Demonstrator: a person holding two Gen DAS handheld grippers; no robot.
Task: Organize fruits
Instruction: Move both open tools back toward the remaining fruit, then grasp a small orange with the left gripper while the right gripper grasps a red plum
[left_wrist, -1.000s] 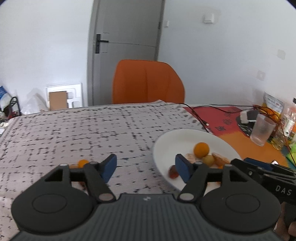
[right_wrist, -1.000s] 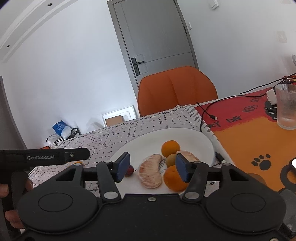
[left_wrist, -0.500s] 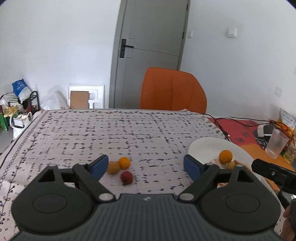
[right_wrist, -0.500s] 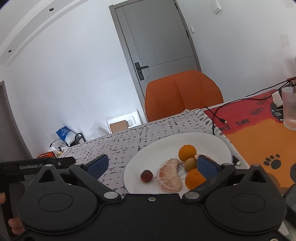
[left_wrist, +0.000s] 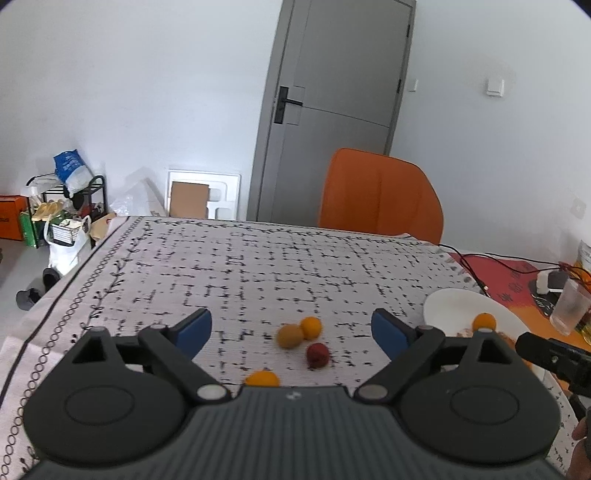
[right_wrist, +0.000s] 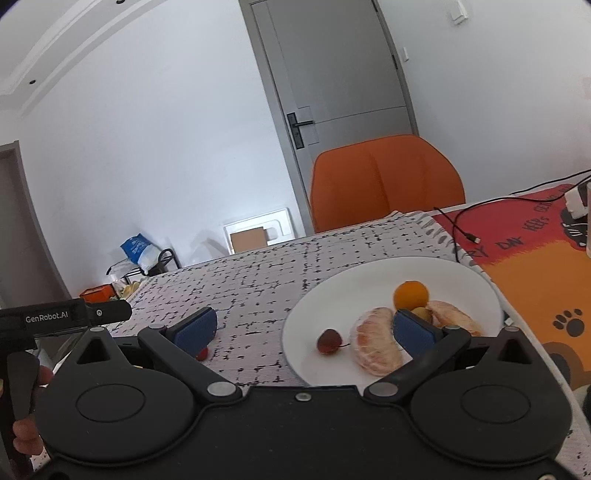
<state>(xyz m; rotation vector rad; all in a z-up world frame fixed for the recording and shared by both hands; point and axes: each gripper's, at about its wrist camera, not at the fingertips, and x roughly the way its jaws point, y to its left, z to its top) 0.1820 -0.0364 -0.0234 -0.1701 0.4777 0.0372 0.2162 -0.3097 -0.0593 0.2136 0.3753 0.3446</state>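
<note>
Fruit on cloth: four loose pieces lie on the patterned surface (left_wrist: 258, 273), all to the left of the white plate (left_wrist: 448, 308). A dull yellow-brown fruit (left_wrist: 290, 335) touches a small orange (left_wrist: 310, 327) just behind it; a dark red fruit (left_wrist: 317, 355) sits just beside them on the plate side, and another orange fruit (left_wrist: 262, 379) shows half hidden at the near edge of the gripper body.
Left hand-held gripper (left_wrist: 291, 329): released, jaws spread wide and having just been opening further; the loose fruits lie on the cloth between its blue pads (left_wrist: 194, 329) and none is touched.
Plate: rests on the cloth with its right rim next to the orange and red mat (right_wrist: 546, 273).
Plate contents: in the right wrist view a dark red fruit with a stem (right_wrist: 328, 341) lies furthest left on the plate (right_wrist: 369, 280), then a peeled citrus segment (right_wrist: 375, 343), a whole orange (right_wrist: 410, 294) towards the back, a small brownish fruit (right_wrist: 422, 313) in front of it, and a second peeled segment (right_wrist: 452, 317) to its right.
Right hand-held gripper (right_wrist: 303, 328): released, jaws at full spread after having just been opening; nothing pressed between them. Its left pad (right_wrist: 195, 326) stands over the cloth off the plate, its right pad over the plate in front of the peeled segments.
Behind the plate: an orange chair (right_wrist: 384, 181) stands at the far edge, with a grey door (right_wrist: 332, 74) beyond it.
Right of the plate: a clear cup (left_wrist: 569, 308) on the mat.
</note>
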